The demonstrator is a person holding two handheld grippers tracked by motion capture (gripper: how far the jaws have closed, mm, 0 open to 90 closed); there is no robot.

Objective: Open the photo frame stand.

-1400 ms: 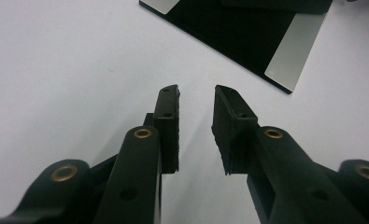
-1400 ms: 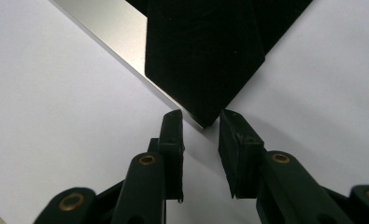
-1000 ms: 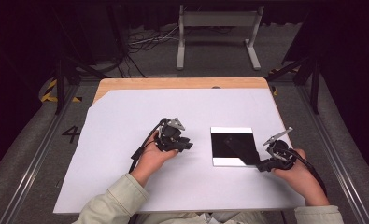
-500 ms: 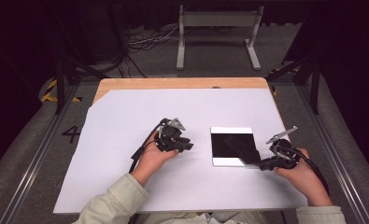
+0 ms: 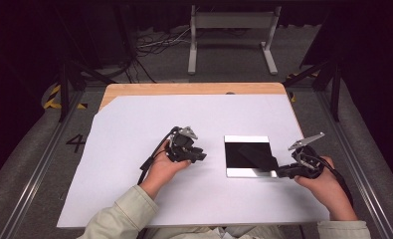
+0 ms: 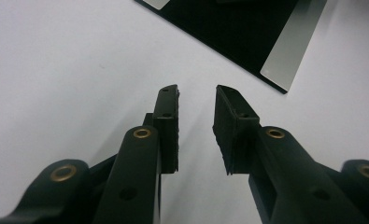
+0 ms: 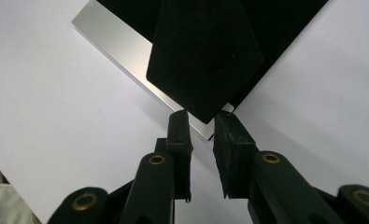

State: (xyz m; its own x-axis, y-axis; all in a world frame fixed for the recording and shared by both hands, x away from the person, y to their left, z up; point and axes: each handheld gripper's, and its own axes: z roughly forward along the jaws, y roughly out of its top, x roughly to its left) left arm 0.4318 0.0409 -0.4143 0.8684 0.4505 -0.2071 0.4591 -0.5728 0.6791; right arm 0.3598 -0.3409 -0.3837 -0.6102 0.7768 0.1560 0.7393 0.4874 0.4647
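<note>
On the white surface (image 5: 134, 149) we see the right gripper (image 7: 202, 122), jaws just closing, at a black flap's (image 7: 203, 56) corner, grip unclear; the left gripper (image 6: 197, 100) gapes empty.

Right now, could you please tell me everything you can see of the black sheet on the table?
The black sheet is thin, matte and square, with silvery strips along two opposite edges. It lies on the white table cover. Its near right corner is folded up and over toward the middle, at the tips of the right hand-held gripper; whether the pads press on it is unclear.
</note>
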